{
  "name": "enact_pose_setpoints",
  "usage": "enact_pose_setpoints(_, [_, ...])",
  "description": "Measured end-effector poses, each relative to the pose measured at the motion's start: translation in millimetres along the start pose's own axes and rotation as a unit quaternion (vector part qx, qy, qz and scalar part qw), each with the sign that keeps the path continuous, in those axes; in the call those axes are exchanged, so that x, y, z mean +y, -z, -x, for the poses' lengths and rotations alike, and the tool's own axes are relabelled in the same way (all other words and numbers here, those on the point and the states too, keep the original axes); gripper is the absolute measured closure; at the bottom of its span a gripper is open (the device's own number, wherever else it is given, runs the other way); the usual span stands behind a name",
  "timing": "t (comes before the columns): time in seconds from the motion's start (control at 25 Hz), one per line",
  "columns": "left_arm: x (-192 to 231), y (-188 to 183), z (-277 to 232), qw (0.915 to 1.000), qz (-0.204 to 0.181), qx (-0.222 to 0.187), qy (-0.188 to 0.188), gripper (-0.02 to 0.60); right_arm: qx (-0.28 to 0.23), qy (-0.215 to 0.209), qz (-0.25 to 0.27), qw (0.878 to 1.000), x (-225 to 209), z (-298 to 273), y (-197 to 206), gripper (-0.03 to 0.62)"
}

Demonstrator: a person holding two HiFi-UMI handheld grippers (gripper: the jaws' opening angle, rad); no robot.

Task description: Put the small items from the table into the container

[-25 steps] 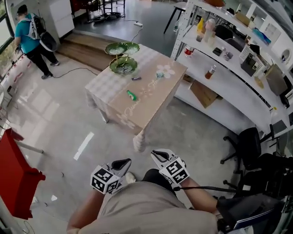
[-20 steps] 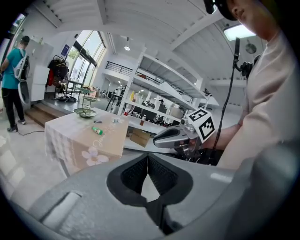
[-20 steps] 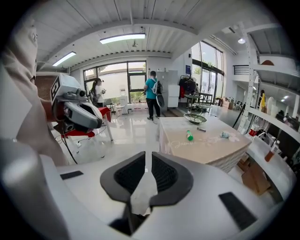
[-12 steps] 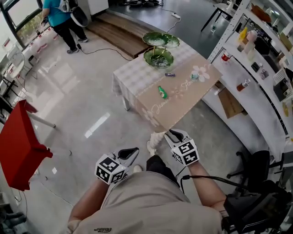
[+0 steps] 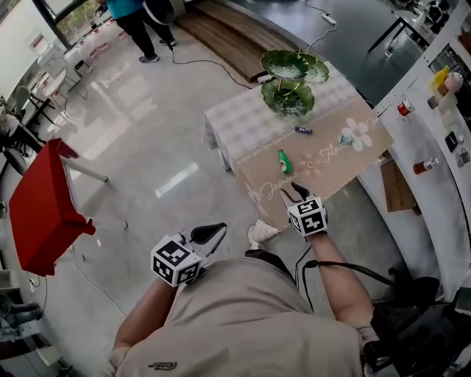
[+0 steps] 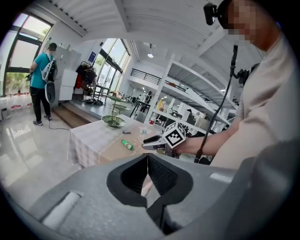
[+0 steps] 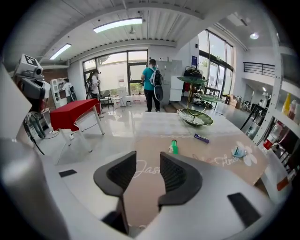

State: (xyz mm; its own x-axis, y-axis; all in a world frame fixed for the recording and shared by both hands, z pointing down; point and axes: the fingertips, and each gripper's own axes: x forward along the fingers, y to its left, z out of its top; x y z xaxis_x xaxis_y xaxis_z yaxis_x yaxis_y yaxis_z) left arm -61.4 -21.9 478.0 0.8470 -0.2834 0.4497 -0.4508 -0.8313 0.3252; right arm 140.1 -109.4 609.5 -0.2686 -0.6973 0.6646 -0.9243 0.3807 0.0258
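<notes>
A green small item (image 5: 283, 160) (image 7: 174, 146) lies mid-table, with a dark purple one (image 5: 303, 130) (image 7: 202, 138) and a pale blue one (image 5: 346, 138) (image 7: 238, 152) farther along. The green tiered dish stand (image 5: 288, 96) (image 7: 196, 117) stands at the far end of the table (image 5: 243, 125). My right gripper (image 5: 296, 193) (image 7: 147, 164) hovers at the table's near edge, short of the green item; its jaws are opening with nothing between them. My left gripper (image 5: 211, 233) (image 6: 147, 159) hangs over the floor to the table's left, pads together and empty.
A red table (image 5: 44, 206) stands on the floor at left. White shelving (image 5: 441, 110) with bottles runs along the right, and an office chair (image 5: 412, 294) sits at lower right. A person in a teal shirt (image 5: 136, 11) stands beyond the table, and a cable crosses the floor.
The view has closed in on the table. My right gripper has moved forward to the table's near edge and its jaws have parted. The left gripper has also come forward.
</notes>
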Motion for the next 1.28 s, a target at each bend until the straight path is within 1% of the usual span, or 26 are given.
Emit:
enact_pose_setpoints(0.16, [11,-18,-21,0.9998,0.008,0.000,-0.021,0.572,0.019,0.001,-0.004,1.000,-39,-43,1,0.410])
enact_pose_setpoints(0.28, [22,-29,-30,0.9992,0.014,0.000,-0.037,0.572,0.030,-0.002,-0.014,0.999,-58,-73,2,0.395])
enact_pose_setpoints(0.52, [40,-41,-44,0.9970,0.031,0.003,-0.071,0.572,0.059,-0.012,-0.029,0.998,-76,-121,14,0.385])
enact_pose_setpoints(0.68, [47,-44,-53,0.9957,0.038,0.009,-0.084,0.572,0.078,-0.025,-0.023,0.996,-76,-141,26,0.381])
enact_pose_setpoints(0.72, [49,-45,-55,0.9954,0.039,0.010,-0.087,0.572,0.080,-0.025,-0.019,0.996,-76,-144,28,0.382])
enact_pose_setpoints(0.8, [51,-47,-58,0.9950,0.039,0.014,-0.091,0.572,0.077,-0.027,-0.015,0.997,-78,-146,28,0.413])
enact_pose_setpoints(0.96, [54,-51,-60,0.9946,0.036,0.015,-0.096,0.572,0.063,-0.032,-0.011,0.997,-82,-138,20,0.419])
enact_pose_setpoints(1.28, [52,-58,-65,0.9956,0.034,0.008,-0.088,0.572,0.017,-0.045,0.019,0.999,-91,-101,-29,0.424])
